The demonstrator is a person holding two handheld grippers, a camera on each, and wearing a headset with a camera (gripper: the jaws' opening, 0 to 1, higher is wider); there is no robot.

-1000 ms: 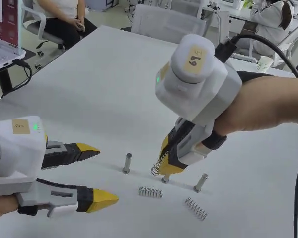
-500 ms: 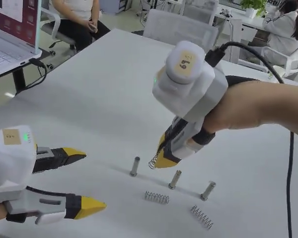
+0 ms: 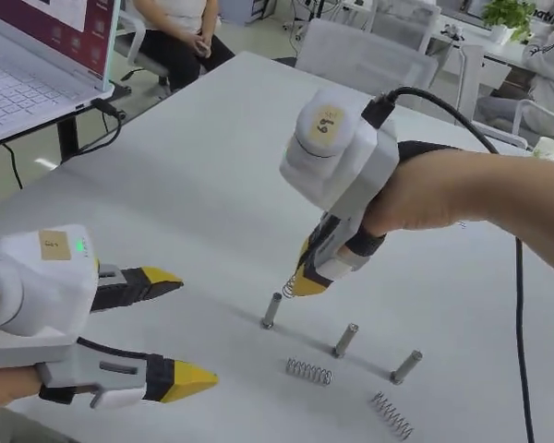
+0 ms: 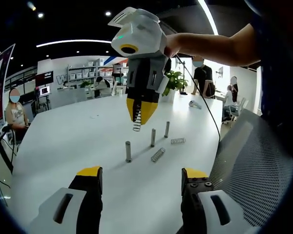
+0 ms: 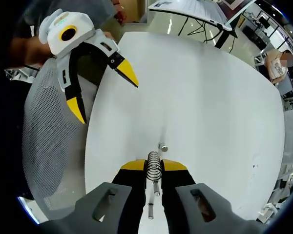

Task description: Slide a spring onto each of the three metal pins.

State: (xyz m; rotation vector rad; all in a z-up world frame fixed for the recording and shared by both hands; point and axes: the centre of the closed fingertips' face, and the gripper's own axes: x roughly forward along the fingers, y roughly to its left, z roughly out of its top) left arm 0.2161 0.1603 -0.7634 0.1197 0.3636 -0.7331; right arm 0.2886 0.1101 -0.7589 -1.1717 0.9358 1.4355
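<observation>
Right gripper [image 3: 306, 283] pinches a spring [image 3: 289, 288] close above the end pin [image 3: 271, 311]; its own view looks down the coil. Left gripper [image 3: 196, 329] hovers, jaws spread.

Bright even light, soft shadows, fisheye warping (gripper views)

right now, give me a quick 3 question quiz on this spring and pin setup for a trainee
1. True or false: the right gripper is shut on a spring.
2. How many loose springs lie flat on the white table? A one, B two, C three.
3. Fill in: the left gripper has its jaws ____.

Key: 1 true; 2 B; 3 open.
</observation>
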